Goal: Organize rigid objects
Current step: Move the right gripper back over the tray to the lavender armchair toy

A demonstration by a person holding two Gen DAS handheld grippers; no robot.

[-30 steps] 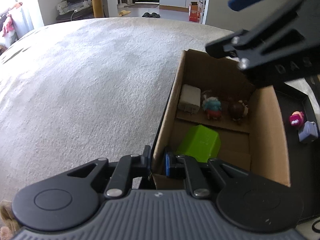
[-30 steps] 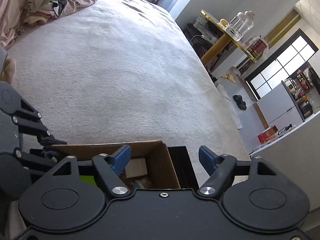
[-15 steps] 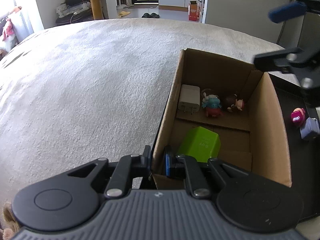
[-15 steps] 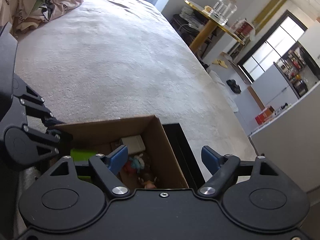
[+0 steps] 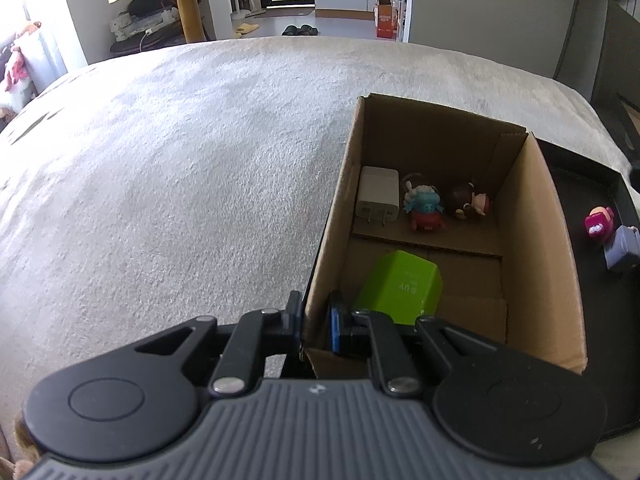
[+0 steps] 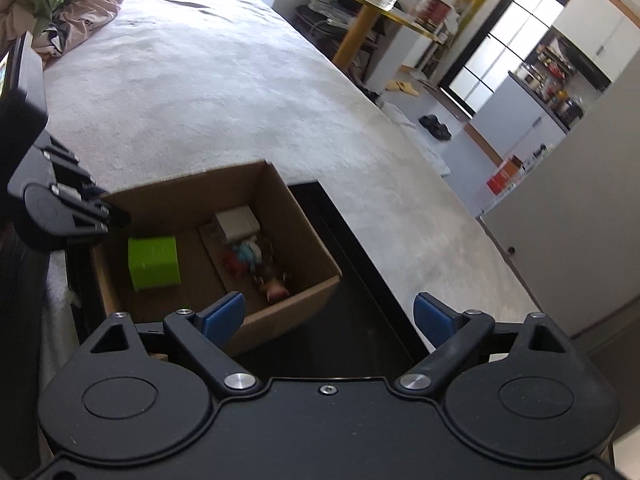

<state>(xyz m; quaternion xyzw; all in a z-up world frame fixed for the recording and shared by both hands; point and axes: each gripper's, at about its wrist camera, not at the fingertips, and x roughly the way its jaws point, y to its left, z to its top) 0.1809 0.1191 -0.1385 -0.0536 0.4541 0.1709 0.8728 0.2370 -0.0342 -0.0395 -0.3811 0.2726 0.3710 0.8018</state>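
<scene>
A cardboard box (image 5: pixel 532 240) sits on the white bed, inside a black tray (image 5: pixel 592 200). In it lie a green block (image 5: pixel 400 286), a white charger (image 5: pixel 378 196), a blue-and-red figurine (image 5: pixel 424 206) and a brown figurine (image 5: pixel 470 202). My left gripper (image 5: pixel 314 322) is shut on the box's near wall. My right gripper (image 6: pixel 330 316) is open and empty above the tray, beside the box (image 6: pixel 312 236). A pink toy (image 5: pixel 599 220) and a purple toy (image 5: pixel 622 248) lie on the tray.
The white bedspread (image 5: pixel 180 168) spreads left and ahead. Crumpled clothes (image 6: pixel 68 4) lie at the far end of the bed. A gold round table (image 6: pixel 372 4) and a grey wall (image 6: pixel 580 220) stand beyond the bed.
My right gripper has drawn back and up away from the box and left the left wrist view. The left gripper stays clamped on the box wall.
</scene>
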